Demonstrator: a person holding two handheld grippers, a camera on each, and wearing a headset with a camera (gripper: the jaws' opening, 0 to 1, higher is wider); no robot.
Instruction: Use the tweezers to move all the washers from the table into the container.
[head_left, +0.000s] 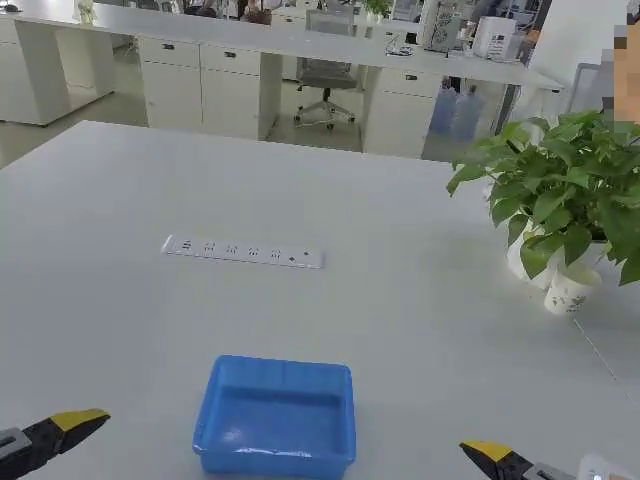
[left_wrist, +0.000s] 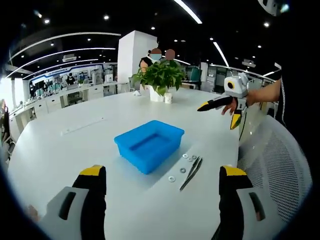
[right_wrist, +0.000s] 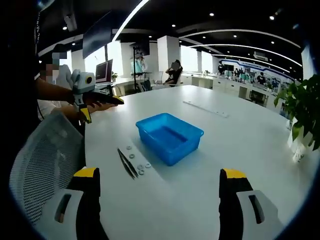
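Note:
The blue container (head_left: 275, 415) sits on the white table near its front edge, and nothing shows inside it. Beside the container (left_wrist: 149, 144) lie dark tweezers (left_wrist: 191, 172) among several small washers (left_wrist: 172, 178). My left gripper (left_wrist: 163, 171) stands open over the table, short of them, holding nothing. From the other side, the tweezers (right_wrist: 127, 162) and washers (right_wrist: 140, 166) lie left of the container (right_wrist: 170, 136). My right gripper (right_wrist: 160, 172) is open too, with nothing between its jaws. Their yellow tips show at the bottom left (head_left: 75, 420) and bottom right (head_left: 485, 452).
A white power strip (head_left: 243, 251) lies across the middle of the table (head_left: 400, 320). A potted green plant (head_left: 570, 200) and a paper cup (head_left: 570, 290) stand at the right. A mesh chair back (right_wrist: 45, 160) is close to the table edge. Desks stand behind.

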